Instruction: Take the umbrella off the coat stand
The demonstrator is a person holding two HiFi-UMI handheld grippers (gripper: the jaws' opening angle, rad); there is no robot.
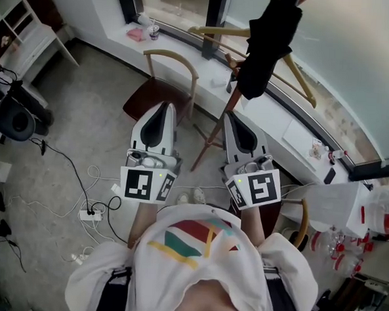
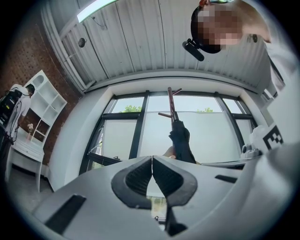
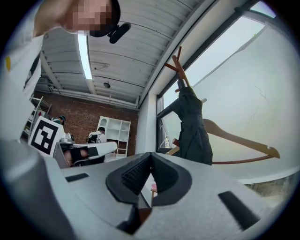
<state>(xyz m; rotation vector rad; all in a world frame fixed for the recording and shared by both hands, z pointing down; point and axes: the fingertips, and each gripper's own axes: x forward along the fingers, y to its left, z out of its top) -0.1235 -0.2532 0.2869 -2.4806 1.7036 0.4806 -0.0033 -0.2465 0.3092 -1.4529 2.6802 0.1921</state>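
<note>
Window wall ahead: umbrella (image 1: 270, 44) hangs on coat stand (image 1: 212, 136). My left gripper (image 2: 152, 161) & right gripper (image 3: 150, 157) both closed, empty, well short of it. I'd open one, grab mid-body, lift clear.

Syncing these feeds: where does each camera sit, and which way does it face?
Head view: head-mounted, facing steeply down at floor and coat stand; left gripper, right gripper and shirt show.
Left gripper view: on the left gripper, facing up at the window; shut jaws show.
Right gripper view: on the right gripper, facing up toward the window; shut jaws show.
Shared: all see the umbrella on the stand.
</note>
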